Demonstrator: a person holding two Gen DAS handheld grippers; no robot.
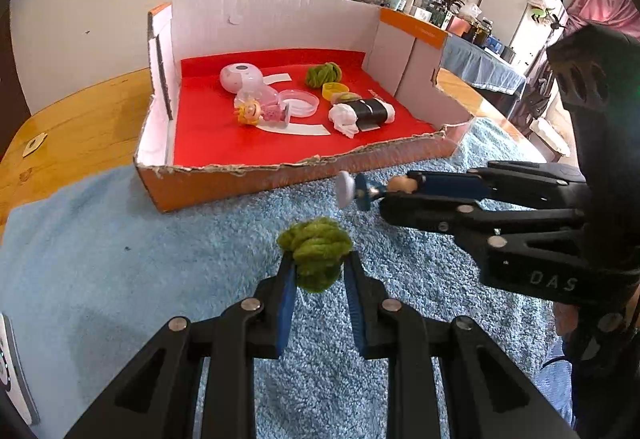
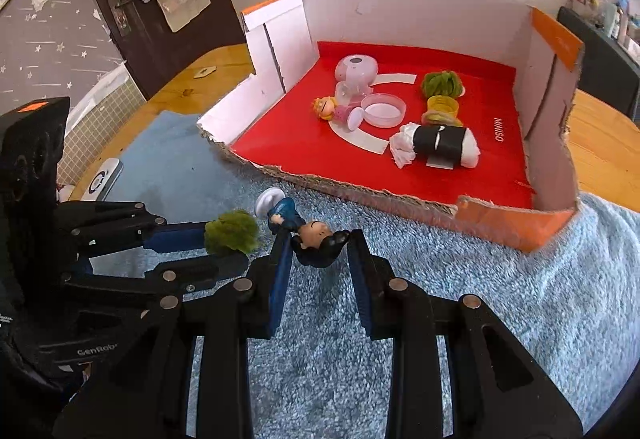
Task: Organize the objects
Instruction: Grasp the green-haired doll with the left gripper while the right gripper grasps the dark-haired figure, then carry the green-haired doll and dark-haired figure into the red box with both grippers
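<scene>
My left gripper [image 1: 318, 263] is shut on a green fuzzy ball [image 1: 316, 253] and holds it above the blue towel [image 1: 120, 259]; it also shows in the right wrist view [image 2: 232, 233]. My right gripper [image 2: 318, 243] is shut on a small boy figurine [image 2: 310, 231] with a blue outfit and a white round base; it shows in the left wrist view [image 1: 368, 191] too. Both grippers are just in front of the torn front edge of the cardboard box [image 1: 160, 143], which has a red floor [image 2: 320, 143].
In the box lie a pink round toy [image 1: 239, 76], a blonde doll figurine [image 1: 252, 113], a clear round lid [image 1: 300, 102], a second green ball [image 1: 323, 74], a yellow cup [image 1: 335, 90] and a sushi toy [image 1: 366, 113]. A white remote [image 2: 102, 181] lies on the wooden table [image 1: 72, 131].
</scene>
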